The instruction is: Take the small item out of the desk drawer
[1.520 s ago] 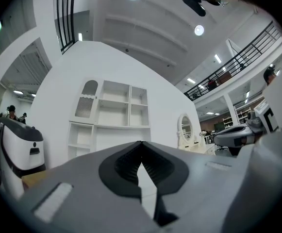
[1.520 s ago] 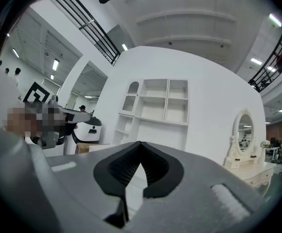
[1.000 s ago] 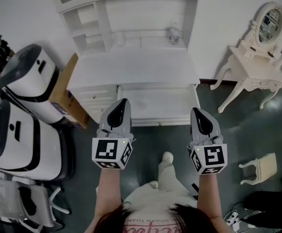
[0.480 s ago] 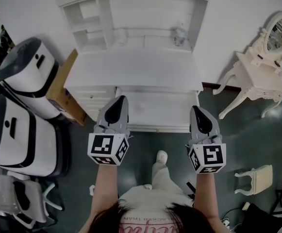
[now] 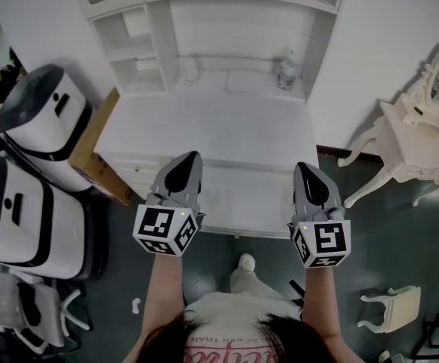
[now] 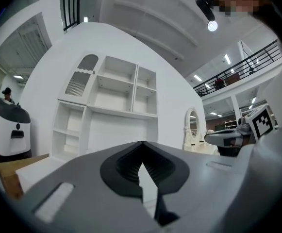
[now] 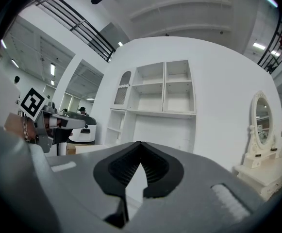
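Observation:
A white desk (image 5: pixel 204 123) with a shelf hutch stands ahead of me. A wide, pale centre drawer (image 5: pixel 242 203) juts out at its front, with small drawers (image 5: pixel 140 174) to its left. No small item shows in any view. My left gripper (image 5: pixel 191 157) is held level over the drawer's left end, jaws shut and empty, as the left gripper view (image 6: pixel 141 142) confirms. My right gripper (image 5: pixel 304 166) hovers over the drawer's right end, also shut and empty (image 7: pixel 140 142). Neither touches the desk.
Two white-and-black machines (image 5: pixel 34 127) and a brown board (image 5: pixel 98 153) stand left of the desk. A white dressing table (image 5: pixel 423 138) is at the right, a small stool (image 5: pixel 389 308) on the dark floor. A small jar (image 5: pixel 285 72) sits at the desk's back.
Both grippers and my view have moved forward toward the desk, which now looks larger and nearer. The tips now reach over the centre drawer. Both pairs of jaws stay shut.

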`<move>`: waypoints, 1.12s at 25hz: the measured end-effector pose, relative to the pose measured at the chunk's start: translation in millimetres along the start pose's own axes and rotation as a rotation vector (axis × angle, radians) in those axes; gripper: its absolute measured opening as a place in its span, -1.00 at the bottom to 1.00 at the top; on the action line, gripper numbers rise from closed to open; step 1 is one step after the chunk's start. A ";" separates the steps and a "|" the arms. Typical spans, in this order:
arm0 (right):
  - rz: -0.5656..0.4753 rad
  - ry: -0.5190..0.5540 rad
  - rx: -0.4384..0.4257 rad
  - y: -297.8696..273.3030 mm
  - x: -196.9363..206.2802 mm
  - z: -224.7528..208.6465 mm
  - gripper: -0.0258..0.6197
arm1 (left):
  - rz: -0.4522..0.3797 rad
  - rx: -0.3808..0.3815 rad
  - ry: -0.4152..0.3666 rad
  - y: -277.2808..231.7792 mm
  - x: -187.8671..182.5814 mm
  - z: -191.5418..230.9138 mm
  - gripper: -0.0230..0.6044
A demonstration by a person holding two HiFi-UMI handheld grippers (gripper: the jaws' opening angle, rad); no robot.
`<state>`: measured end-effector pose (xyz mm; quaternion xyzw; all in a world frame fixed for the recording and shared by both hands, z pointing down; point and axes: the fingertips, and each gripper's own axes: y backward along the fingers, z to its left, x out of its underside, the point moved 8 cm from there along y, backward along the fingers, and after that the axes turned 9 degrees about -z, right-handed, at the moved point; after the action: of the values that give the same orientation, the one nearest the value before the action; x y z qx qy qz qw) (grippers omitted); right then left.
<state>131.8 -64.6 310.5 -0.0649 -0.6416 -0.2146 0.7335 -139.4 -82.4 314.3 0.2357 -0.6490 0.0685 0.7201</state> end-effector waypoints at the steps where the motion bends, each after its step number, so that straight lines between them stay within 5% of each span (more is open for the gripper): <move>1: -0.003 -0.001 -0.005 -8.1 1.1 -7.3 -0.92 | -0.008 -0.019 0.003 -8.7 0.5 1.7 -0.89; 9: -0.008 -0.007 -0.052 -60.9 15.7 -61.5 -0.92 | 0.005 -0.131 -0.073 -69.6 7.6 6.7 -0.87; 17: -0.002 -0.040 -0.081 -90.3 31.4 -88.2 -0.92 | 0.029 -0.151 -0.120 -100.0 11.2 7.3 -0.85; 28: 0.000 -0.047 -0.095 -104.5 41.1 -102.3 -0.92 | 0.034 -0.145 -0.075 -127.2 18.8 11.1 0.20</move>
<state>187.1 -206.1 314.3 -0.1045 -0.6479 -0.2430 0.7143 -95.2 -202.9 301.1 0.1740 -0.6828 0.0247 0.7092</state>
